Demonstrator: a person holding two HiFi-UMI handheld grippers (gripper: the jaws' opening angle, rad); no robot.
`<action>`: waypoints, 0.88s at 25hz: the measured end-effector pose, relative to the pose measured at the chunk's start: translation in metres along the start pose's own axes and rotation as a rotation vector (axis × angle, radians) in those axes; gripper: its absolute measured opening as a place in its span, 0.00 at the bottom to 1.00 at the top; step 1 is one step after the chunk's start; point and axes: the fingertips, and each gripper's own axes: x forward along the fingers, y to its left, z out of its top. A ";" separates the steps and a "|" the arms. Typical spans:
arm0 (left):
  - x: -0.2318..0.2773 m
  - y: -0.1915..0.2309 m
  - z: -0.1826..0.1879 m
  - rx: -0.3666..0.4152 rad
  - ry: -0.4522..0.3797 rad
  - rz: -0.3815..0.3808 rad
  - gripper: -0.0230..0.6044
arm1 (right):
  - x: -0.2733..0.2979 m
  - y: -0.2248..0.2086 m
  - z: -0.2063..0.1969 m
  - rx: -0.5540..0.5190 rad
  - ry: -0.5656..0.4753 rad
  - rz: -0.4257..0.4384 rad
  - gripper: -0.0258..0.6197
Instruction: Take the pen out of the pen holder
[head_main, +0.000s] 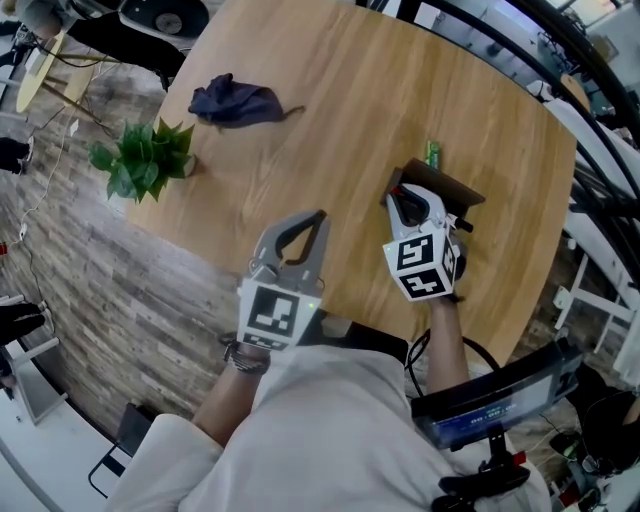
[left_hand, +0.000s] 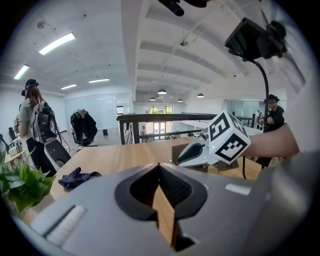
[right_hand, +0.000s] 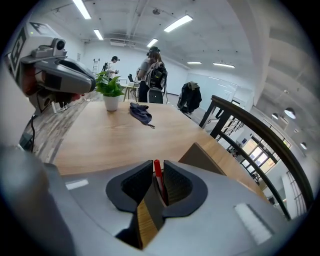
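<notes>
A dark brown pen holder (head_main: 458, 190) stands on the round wooden table (head_main: 350, 110), near its right edge. My right gripper (head_main: 394, 200) hovers at the holder's near-left corner. In the right gripper view its jaws are shut (right_hand: 158, 172) on a thin red pen (right_hand: 157, 175), which stands upright between the pads. The holder's brown wall (right_hand: 202, 159) shows just beyond the jaws. My left gripper (head_main: 321, 214) is held over the table's near edge, left of the holder, shut with nothing in it (left_hand: 159, 166). In the left gripper view my right gripper (left_hand: 192, 154) shows in front of the holder (left_hand: 181, 148).
A crumpled dark blue cloth (head_main: 236, 102) lies on the far left of the table, and a small potted plant (head_main: 148, 160) stands at its left edge. A small green object (head_main: 433, 152) lies just beyond the holder. People (right_hand: 153, 75) stand further off in the room.
</notes>
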 end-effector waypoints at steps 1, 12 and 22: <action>0.000 0.000 -0.001 -0.001 0.004 0.002 0.03 | 0.001 0.000 -0.001 -0.003 0.005 -0.002 0.14; 0.001 -0.001 -0.005 -0.006 0.022 0.000 0.03 | 0.010 0.001 -0.004 -0.006 0.023 -0.019 0.13; 0.002 -0.005 -0.006 0.000 0.024 -0.007 0.03 | 0.013 0.001 -0.005 -0.015 0.020 -0.031 0.11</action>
